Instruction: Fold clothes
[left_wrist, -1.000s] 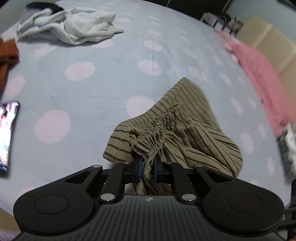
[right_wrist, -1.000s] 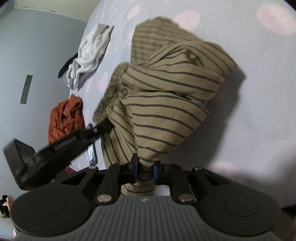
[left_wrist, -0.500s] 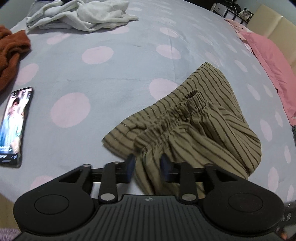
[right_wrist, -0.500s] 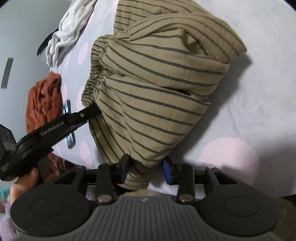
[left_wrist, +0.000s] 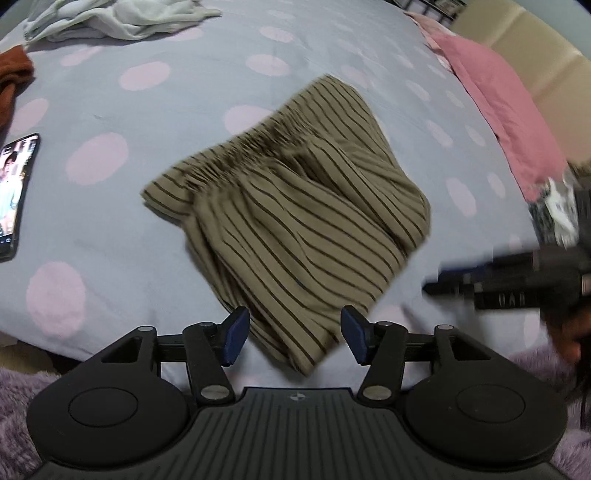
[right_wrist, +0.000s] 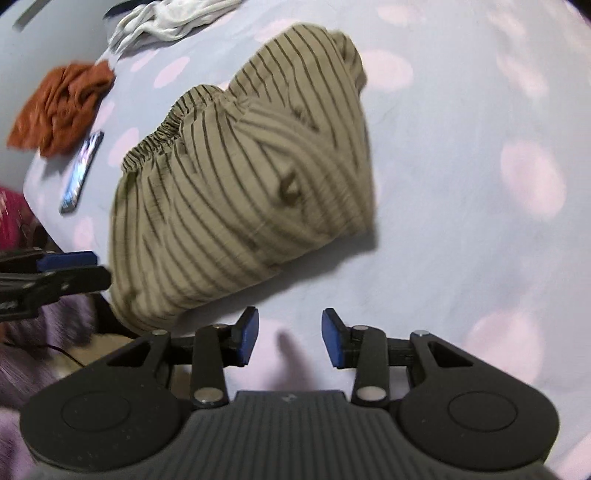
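- Left wrist view: the left gripper (left_wrist: 294, 334) stood with its fingers (left_wrist: 236, 334) spread wide and holding nothing, where a second before they had been pinched on the gathered waistband. The striped shorts (left_wrist: 291, 218) lay doubled over on the dotted bed (left_wrist: 155, 44), their near corner between the two pads without being held. A phone (left_wrist: 16, 192) lay at the left edge, a white garment (left_wrist: 122, 18) and a rust-coloured garment (left_wrist: 14, 74) farther off, a pink pillow (left_wrist: 506, 110) to the right.
- Right wrist view: the right gripper (right_wrist: 289, 338) had likewise let go; its fingers (right_wrist: 330, 338) were parted over bare sheet, just beside the shorts' near edge rather than clamped on it as before.
- Judgement: both releases suggest a fold had just been laid down. The bundle looked compact but lumpy, so whether it needed another fold or smoothing could not be settled. The other two garments remained crumpled.
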